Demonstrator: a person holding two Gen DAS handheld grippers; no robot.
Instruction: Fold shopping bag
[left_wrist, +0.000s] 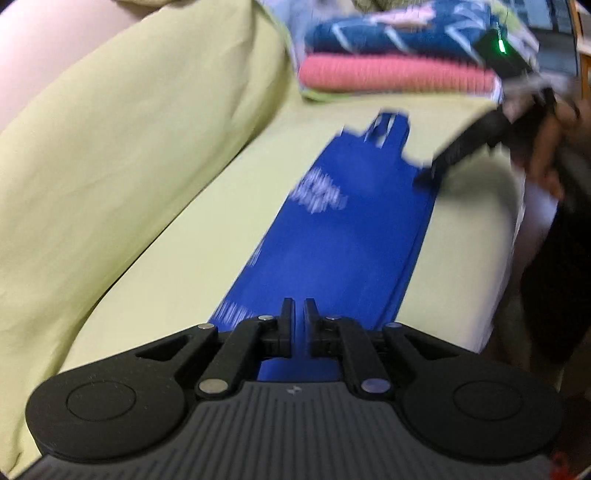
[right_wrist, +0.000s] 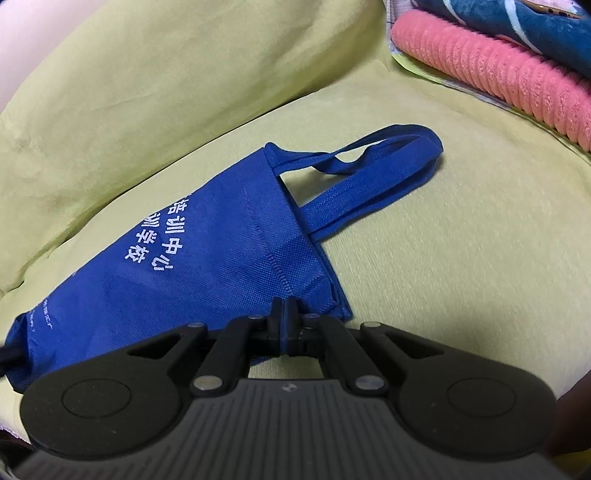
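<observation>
While the blue shopping bag (right_wrist: 221, 266) lies flat on the yellow-green bed sheet (right_wrist: 443, 277), the right gripper (right_wrist: 289, 314) has its fingers pressed together on the bag's near corner, by the open mouth. Both handles (right_wrist: 373, 170) trail out across the sheet toward a stack of folded textiles (right_wrist: 491, 74), a pink ribbed piece under a dark blue one. At the bag's far end, the left gripper (left_wrist: 299, 314) shows a narrow slit between its fingers; blue fabric fills that slit, but blur hides whether it is pinched.
</observation>
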